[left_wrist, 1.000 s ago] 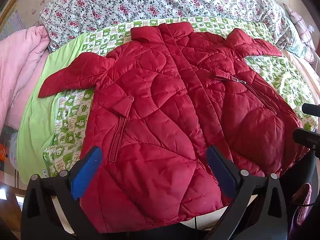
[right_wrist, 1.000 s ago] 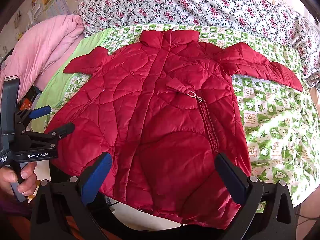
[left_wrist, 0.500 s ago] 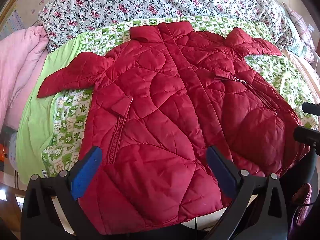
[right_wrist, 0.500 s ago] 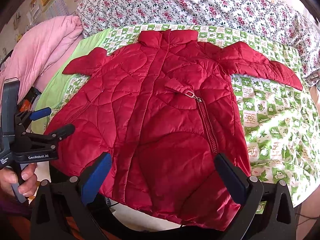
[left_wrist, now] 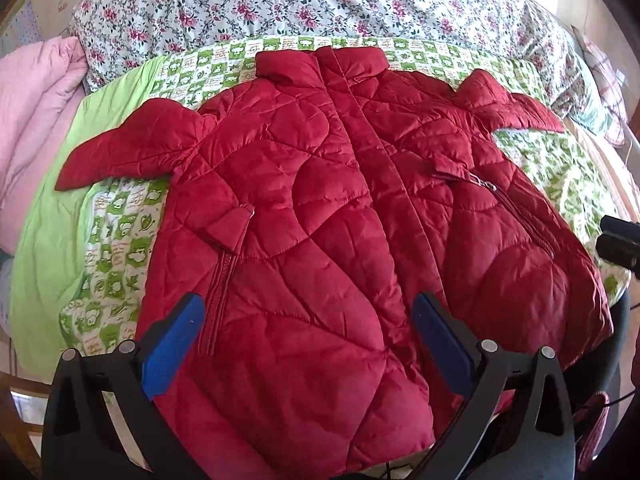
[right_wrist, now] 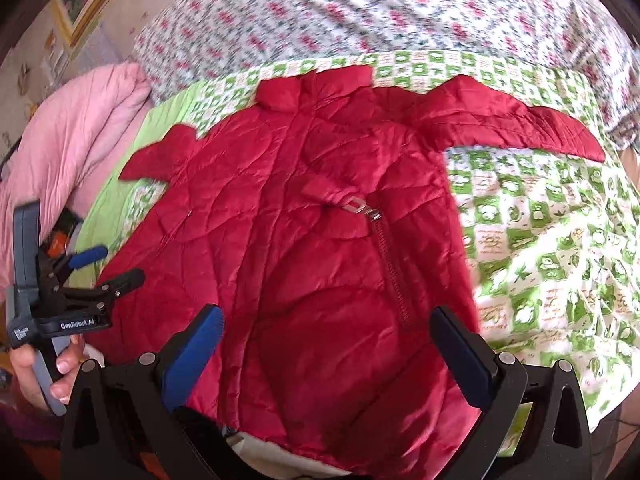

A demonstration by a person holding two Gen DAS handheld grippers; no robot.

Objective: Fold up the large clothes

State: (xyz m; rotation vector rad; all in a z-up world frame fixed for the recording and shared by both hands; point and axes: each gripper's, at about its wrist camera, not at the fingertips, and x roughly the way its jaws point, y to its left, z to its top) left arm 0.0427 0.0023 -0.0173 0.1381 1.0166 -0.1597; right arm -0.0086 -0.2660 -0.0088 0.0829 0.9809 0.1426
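Sunlit bedding fills the room. Left gripper (left_wrist: 306,336) gapes wide, holding nothing, above the hem of the red jacket (left_wrist: 328,216); right gripper (right_wrist: 326,344) gapes likewise, empty. That jacket lies front up, sleeves spread, on a green checked sheet (right_wrist: 540,232), a floral quilt (left_wrist: 280,4) beyond, a pink blanket (left_wrist: 32,120) at the left.

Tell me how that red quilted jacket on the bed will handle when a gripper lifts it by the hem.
The red quilted puffer jacket will probably flop and drape, since it lies limp with sleeves sagging. Its puffy padding suggests it is light for its bulk. The shiny shell may slip, so a pinch on a thick fold seems safer.
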